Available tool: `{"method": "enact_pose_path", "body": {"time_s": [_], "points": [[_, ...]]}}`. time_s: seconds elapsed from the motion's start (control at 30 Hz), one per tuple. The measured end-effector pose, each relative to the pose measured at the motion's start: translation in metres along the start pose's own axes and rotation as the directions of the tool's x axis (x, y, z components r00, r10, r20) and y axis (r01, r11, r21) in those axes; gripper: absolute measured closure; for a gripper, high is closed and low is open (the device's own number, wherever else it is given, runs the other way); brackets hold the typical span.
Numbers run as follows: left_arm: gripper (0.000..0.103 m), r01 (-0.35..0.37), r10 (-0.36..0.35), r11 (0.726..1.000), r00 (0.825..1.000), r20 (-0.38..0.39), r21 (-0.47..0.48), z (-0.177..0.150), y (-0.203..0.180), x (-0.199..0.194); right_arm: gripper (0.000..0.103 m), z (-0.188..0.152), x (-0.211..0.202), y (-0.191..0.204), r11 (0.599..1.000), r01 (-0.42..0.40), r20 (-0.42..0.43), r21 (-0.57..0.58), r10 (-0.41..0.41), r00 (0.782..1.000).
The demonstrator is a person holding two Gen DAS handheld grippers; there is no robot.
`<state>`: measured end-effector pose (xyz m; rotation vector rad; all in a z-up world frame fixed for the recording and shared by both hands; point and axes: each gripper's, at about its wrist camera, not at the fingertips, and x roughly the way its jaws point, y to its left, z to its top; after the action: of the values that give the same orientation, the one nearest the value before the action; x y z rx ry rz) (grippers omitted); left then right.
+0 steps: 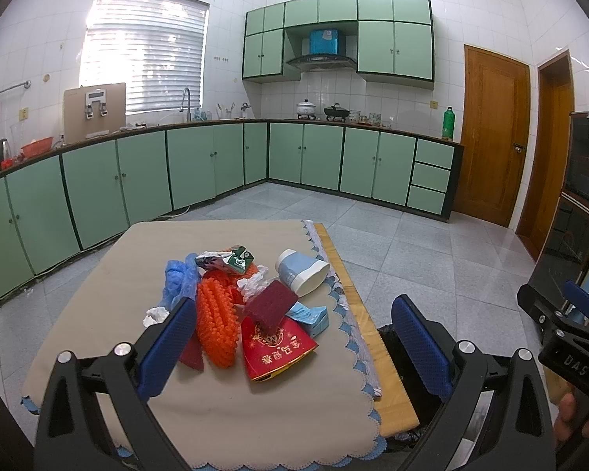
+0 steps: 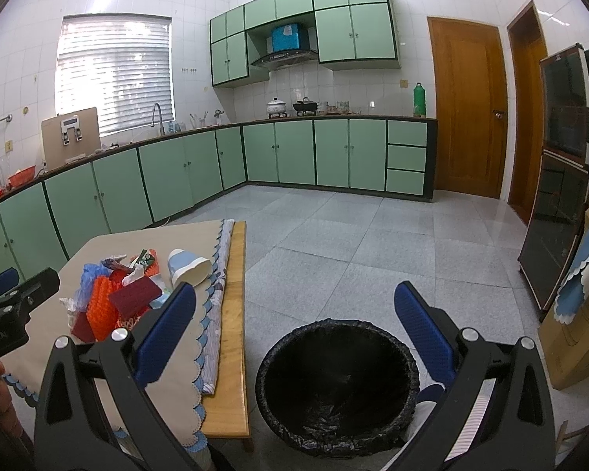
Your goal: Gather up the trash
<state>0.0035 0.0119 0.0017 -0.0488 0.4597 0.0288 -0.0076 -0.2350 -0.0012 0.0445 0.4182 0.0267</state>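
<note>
So I'm looking at a kitchen: white glossy wall tiles, mint green cabinets (image 1: 200,165) with dark trim running along the back, a window with blinds (image 1: 145,55) in the upper left, and 2 wooden doors (image 1: 494,133) on the right. The floor is speckled grey tile.

The low wooden table (image 2: 231,353) sits lower left in both views, under a beige cloth (image 1: 231,412) with a blue scalloped edge. The trash pile (image 1: 247,306) is bunched in the middle of that cloth: a knobbly orange plastic piece (image 1: 216,322), a flat maroon scrub pad (image 1: 271,302), a shiny red packet (image 1: 275,349) with gold print, crumpled blue plastic (image 1: 178,278), a squashed green carton (image 1: 235,260) and a smooth white and blue cup (image 1: 302,272) lying on its side.

The round bin (image 2: 337,388) with a crinkly black liner stands on the floor just beside the table, bottom centre of the right view.

My left gripper (image 1: 294,337) hangs over the near side of the table, jaws spread wide, gripping nothing. My right gripper (image 2: 294,329) is also wide apart with nothing in it, above the bin.
</note>
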Motion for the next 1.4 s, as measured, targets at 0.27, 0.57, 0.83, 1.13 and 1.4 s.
{"method": "enact_pose_path", "body": {"time_s": [0.27, 0.57, 0.83, 1.13, 1.4], "points": [[0.006, -0.002, 0.002, 1.000, 1.000, -0.016, -0.011, 0.001, 0.004, 0.008, 0.005, 0.000, 0.009, 0.007, 1.000, -0.006, -0.015, -0.009, 0.005, 1.000], [0.006, -0.021, 0.020, 0.999, 1.000, -0.018, -0.032, 0.001, 0.016, 0.012, 0.005, 0.005, 0.020, 0.025, 0.998, -0.047, -0.015, -0.039, 0.047, 0.999], [0.006, -0.074, 0.072, 0.996, 0.997, -0.034, -0.052, -0.002, 0.040, 0.021, 0.005, 0.009, 0.044, 0.053, 0.989, -0.131, -0.032, -0.066, 0.129, 0.991], [0.006, -0.259, 0.249, 0.963, 0.961, -0.117, -0.079, -0.020, 0.125, 0.054, 0.005, 0.007, 0.087, 0.101, 0.963, -0.258, -0.092, -0.074, 0.251, 0.964], [0.009, -0.318, 0.302, 0.945, 0.939, -0.162, -0.077, -0.040, 0.163, 0.075, 0.005, -0.006, 0.125, 0.144, 0.936, -0.340, -0.169, -0.090, 0.322, 0.931]]}}
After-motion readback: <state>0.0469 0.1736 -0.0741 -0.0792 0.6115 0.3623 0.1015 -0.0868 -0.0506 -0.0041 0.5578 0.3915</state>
